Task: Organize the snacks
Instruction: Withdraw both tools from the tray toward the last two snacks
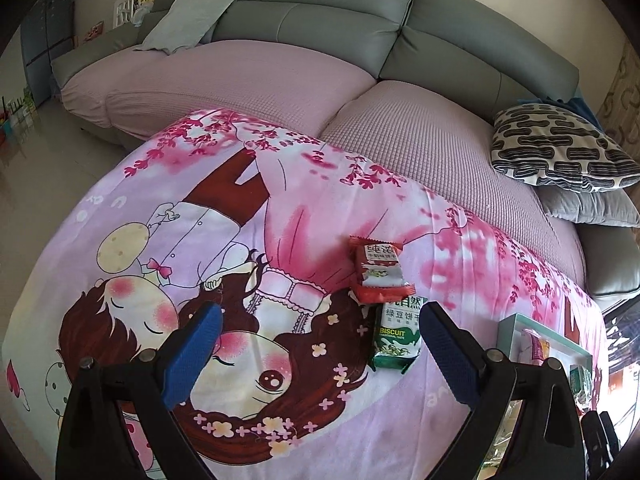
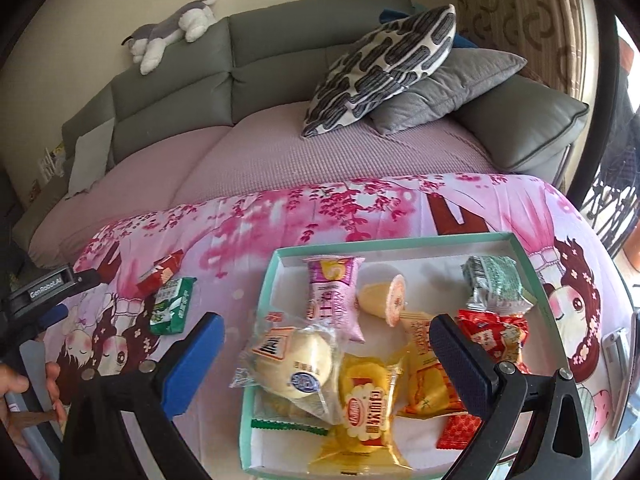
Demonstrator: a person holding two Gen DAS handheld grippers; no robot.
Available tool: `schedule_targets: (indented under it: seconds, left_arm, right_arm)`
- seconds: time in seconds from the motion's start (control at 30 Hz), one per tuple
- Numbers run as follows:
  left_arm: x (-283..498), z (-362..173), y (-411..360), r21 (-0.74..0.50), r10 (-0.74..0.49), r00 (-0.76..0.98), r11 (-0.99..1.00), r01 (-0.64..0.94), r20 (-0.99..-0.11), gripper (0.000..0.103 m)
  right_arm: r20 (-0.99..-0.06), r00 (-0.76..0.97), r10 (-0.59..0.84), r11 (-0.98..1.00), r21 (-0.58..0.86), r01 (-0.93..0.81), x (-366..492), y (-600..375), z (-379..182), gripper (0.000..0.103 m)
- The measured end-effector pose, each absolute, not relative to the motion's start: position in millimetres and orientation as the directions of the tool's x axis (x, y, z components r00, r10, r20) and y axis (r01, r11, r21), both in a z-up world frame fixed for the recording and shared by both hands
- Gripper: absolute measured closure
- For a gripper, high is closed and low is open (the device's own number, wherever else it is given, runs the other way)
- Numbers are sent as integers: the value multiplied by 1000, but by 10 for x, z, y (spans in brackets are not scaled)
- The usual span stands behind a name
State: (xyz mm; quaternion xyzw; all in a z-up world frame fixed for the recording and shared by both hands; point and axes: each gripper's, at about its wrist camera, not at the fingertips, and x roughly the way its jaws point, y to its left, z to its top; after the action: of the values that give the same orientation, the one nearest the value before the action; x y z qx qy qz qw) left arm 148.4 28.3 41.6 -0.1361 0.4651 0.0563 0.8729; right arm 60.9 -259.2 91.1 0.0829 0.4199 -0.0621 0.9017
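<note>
While both claws stand spread and empty, the right gripper (image 2: 324, 352) hangs over the teal tray (image 2: 520, 248), whose contents, about nine wrapped snacks, only the right view shows. The left gripper (image 1: 320, 332) frames two loose packets at centre right of its frame: green biscuit pack (image 1: 396, 334), then red packet (image 1: 378, 270). Behind, upper frame: one sofa (image 1: 320, 20).

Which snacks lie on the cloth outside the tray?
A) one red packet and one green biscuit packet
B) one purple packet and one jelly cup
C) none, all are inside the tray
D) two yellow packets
A: the red packet and the green biscuit packet lie on the cloth, outside the tray.
</note>
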Motion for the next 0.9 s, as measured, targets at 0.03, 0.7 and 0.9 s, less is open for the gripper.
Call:
schedule_targets:
  seconds: [0.03,0.7,0.9]
  left_arm:
    - [1485,413,307,-185,-25,561,955,-230,-828,4]
    - [1672,107,761,-116,47,480,945,-305,-876,4]
    - [1771,33,781,-99,57,464,947,-305,-884,4]
  right_arm:
    - [-765,643,-30,982,99,163,627,-2521,920,0]
    - [-788,607,104,995,79,-67,1263,-1328,738,0]
    - [-816,568,107,993,64,-95,1446,-1148,524,0]
